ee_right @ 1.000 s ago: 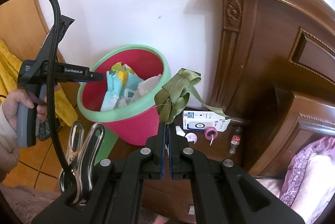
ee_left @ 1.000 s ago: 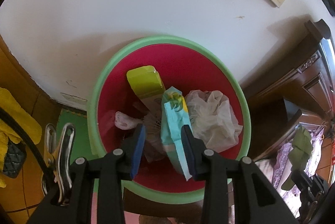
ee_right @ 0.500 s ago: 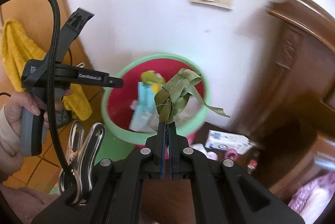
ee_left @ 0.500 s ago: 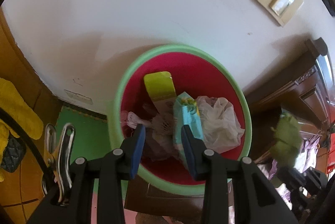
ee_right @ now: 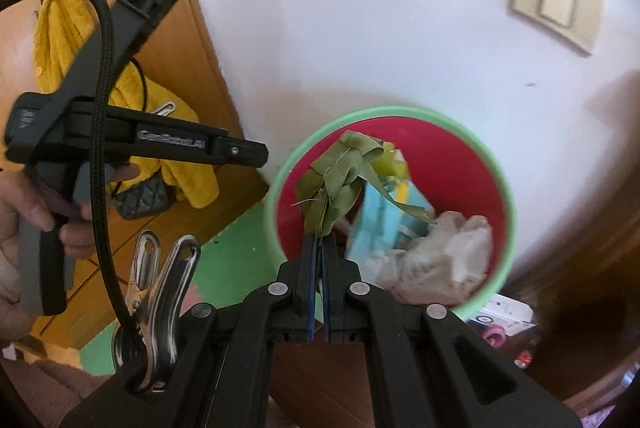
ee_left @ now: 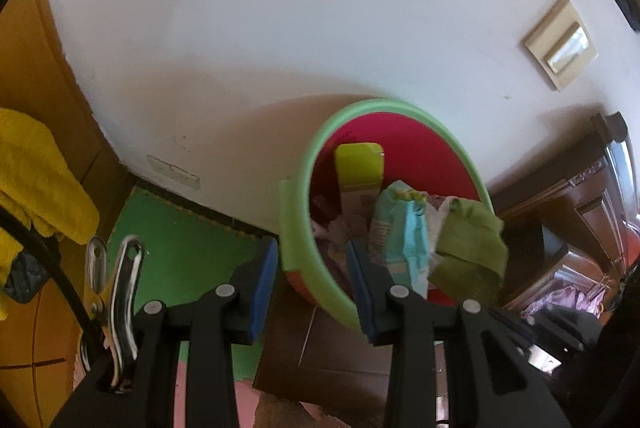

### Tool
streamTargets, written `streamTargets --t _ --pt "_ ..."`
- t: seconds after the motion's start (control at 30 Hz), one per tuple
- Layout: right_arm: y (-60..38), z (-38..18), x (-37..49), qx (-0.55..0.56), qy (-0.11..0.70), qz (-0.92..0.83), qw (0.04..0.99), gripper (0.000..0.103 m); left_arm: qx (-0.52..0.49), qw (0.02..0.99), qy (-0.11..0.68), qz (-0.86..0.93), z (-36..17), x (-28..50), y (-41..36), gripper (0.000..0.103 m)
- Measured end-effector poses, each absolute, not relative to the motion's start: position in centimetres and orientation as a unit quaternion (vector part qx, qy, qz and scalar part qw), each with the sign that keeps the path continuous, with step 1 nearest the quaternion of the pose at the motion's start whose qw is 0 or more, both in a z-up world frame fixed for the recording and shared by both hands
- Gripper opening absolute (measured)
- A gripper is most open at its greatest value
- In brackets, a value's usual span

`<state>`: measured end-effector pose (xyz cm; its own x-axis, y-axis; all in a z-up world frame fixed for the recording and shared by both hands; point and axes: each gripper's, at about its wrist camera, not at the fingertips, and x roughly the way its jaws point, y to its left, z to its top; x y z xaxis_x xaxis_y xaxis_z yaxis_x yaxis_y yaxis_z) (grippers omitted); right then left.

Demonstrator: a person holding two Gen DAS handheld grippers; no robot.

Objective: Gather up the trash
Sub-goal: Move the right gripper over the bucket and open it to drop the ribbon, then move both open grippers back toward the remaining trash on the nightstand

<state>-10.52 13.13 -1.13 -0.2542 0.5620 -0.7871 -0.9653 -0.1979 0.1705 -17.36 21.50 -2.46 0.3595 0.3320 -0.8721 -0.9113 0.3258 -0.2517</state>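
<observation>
Only right-wrist view: right gripper [ee_right: 319, 248] clamped on green leaf bundle [ee_right: 336, 183].

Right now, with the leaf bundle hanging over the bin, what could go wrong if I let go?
1. The green leaf bundle in the right gripper has a loose strip that could snag on the pads.
2. The bin already holds a teal packet and a crumpled white bag; the bundle may perch on top.
3. The left gripper, open, straddles the rim and could tip the bin.
</observation>
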Motion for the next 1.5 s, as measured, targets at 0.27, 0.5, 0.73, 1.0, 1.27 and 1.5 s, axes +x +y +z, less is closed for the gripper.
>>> streamTargets --t 0.27,0.5,0.73,1.0,1.27,1.5 --pt "14.7 -3.5 -11.9 -0.315 0.357 0.711 0.518 0.003 -0.400 0.718 0.367 0.436 -2.7 -19.1 21.3 0.037" --pt "15.4 -4.1 -12.0 -0.314 0.368 0.707 0.516 0.013 -0.406 0.715 0.367 0.436 -3.0 -19.5 21.4 0.037" --pt "14.9 -3.8 -11.8 -0.315 0.363 0.699 0.529 0.025 -0.403 0.719 0.370 0.429 -2.9 -19.1 21.3 0.037" --pt "13.5 -2.9 -10.6 -0.299 0.366 0.692 0.545 0.025 -0.395 0.729 0.377 0.413 -2.6 -17.6 20.3 0.037" --pt "11.3 -1.7 -8.4 -0.274 0.369 0.676 0.576 0.025 -0.382 0.744 0.386 0.388 -2.0 -15.5 19.1 0.037" --pt "8.9 -0.9 -5.9 -0.257 0.372 0.653 0.608 0.025 -0.368 0.758 0.399 0.362 -1.6 -12.8 17.9 0.037"
